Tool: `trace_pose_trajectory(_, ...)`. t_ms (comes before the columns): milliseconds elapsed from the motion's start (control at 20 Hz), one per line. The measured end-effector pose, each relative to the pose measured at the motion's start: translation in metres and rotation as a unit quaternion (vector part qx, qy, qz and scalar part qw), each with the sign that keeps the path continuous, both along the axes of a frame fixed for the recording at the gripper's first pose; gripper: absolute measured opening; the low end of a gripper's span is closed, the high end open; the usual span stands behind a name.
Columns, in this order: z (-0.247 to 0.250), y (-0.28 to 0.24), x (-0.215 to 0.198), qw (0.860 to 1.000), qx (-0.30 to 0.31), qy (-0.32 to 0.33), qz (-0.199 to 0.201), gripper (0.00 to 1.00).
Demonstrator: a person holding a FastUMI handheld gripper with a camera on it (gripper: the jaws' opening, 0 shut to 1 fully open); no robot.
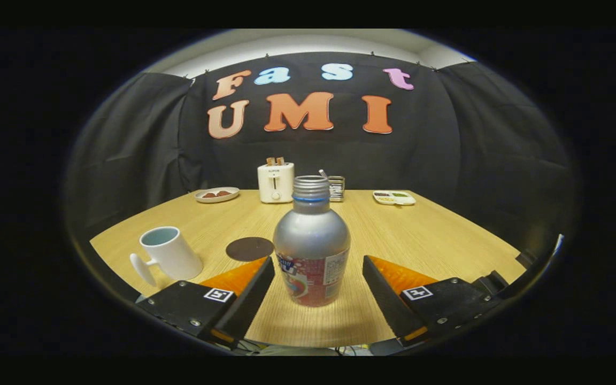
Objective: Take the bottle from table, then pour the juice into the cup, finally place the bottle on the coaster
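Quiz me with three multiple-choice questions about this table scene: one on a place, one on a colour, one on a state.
1. Where does the round dark brown coaster lie?
A. between white mug and bottle
B. beside the toaster
C. under the mug

2. What colour is the toaster?
A. red
B. white
C. black

3. How is the claw?
A. shut on the bottle
C. shut, empty
B. open around the bottle

Answers: 1 A, it lies between the white ceramic mug and the silver metal bottle. 2 B, its body is white. 3 B, gaps show between both fingers and bottle.
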State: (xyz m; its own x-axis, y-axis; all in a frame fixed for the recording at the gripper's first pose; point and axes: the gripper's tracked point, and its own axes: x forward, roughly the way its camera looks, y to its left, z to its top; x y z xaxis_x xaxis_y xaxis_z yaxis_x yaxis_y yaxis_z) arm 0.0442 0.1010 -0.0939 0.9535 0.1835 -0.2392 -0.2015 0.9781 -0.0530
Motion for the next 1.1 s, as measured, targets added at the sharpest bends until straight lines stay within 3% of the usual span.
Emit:
trace_pose_trajectory(300, -0.013, 0.007, 0.002, 0.999, 0.019, 0.026, 0.005, 0.95)
trace_pose_trajectory(550, -0.017, 0.012, 0.003, 1.0, -0.003, 0.029, 0.003, 0.79)
trace_pose_trajectory(1100, 0.014, 0.035, 0.002, 0.997, -0.077, -0.003, 0.002, 0.77)
